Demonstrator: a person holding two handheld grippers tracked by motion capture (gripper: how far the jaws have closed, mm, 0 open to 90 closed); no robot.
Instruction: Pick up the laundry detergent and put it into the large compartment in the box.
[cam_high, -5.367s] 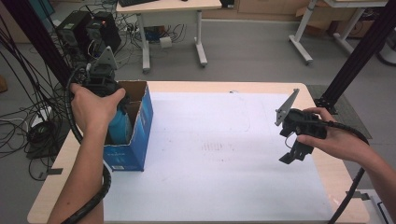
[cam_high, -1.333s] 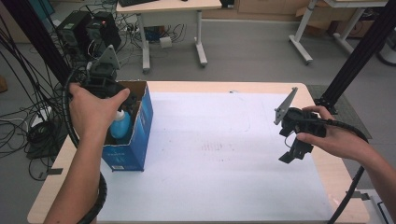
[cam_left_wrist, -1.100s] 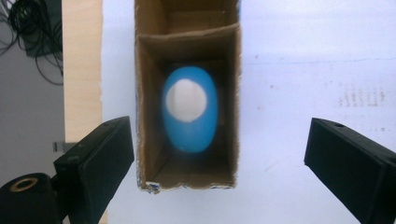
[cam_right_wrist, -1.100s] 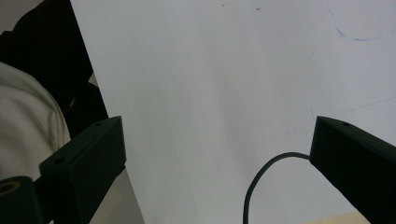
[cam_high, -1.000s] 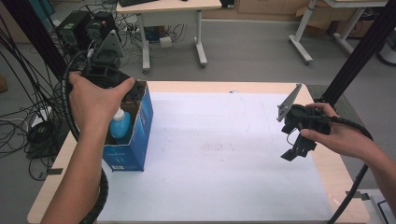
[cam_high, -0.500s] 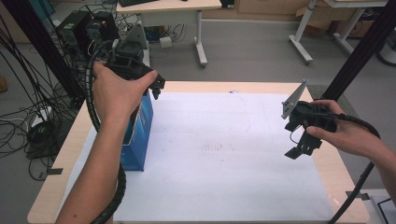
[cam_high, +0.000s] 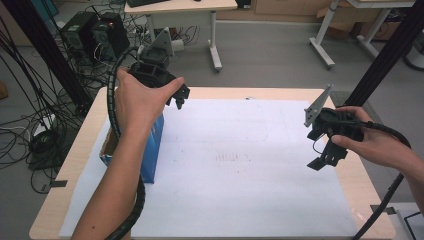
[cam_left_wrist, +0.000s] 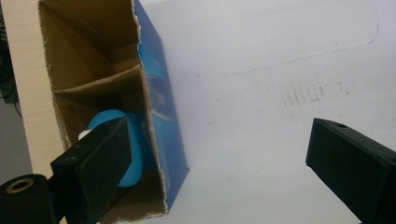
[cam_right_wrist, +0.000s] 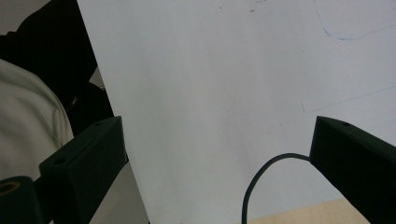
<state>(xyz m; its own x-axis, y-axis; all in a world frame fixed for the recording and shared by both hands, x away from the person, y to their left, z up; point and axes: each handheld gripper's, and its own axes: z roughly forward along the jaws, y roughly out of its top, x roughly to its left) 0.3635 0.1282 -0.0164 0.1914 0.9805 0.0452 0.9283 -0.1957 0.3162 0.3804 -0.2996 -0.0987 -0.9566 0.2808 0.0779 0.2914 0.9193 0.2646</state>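
Your left claw, jaws apart and empty, hangs just above the open blue cardboard box, whose round blue bottle lies below it, far from your right claw.

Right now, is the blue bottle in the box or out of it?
In. The left gripper view shows the blue bottle lying in the near compartment of the blue box, below the cardboard divider; the left gripper is open, holding nothing.
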